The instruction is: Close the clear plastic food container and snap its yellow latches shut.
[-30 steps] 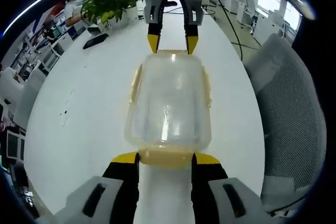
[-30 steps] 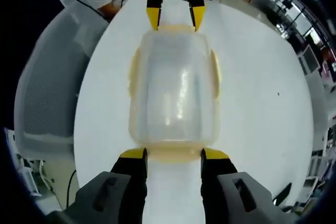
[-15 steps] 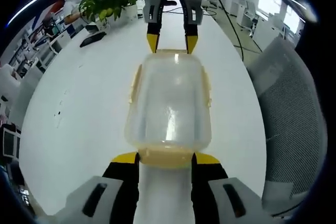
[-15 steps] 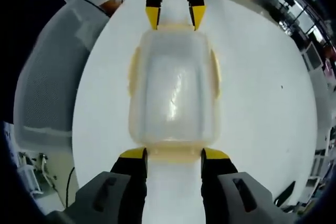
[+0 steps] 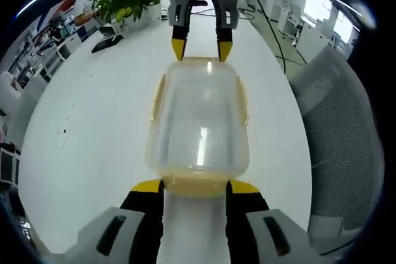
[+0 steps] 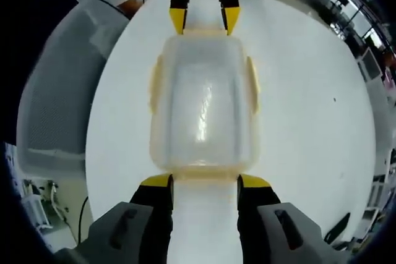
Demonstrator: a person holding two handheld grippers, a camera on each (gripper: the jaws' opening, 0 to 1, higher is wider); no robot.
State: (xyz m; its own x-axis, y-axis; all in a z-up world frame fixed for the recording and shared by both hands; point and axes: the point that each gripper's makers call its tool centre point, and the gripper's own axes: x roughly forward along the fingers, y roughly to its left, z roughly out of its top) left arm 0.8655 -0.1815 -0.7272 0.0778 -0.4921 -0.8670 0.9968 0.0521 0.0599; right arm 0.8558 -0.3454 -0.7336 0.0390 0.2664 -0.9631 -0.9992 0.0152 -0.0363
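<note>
Your left gripper [image 5: 194,187] and right gripper [image 6: 204,182], jaws wide, touch opposite end latches of the lidded container [image 5: 198,122] on the white table [image 5: 93,122]; press both 2 evenly

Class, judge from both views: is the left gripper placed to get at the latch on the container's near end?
Probably yes. The left gripper is open, its fingers right at the near-end latch of the container, with nothing between them.
</note>
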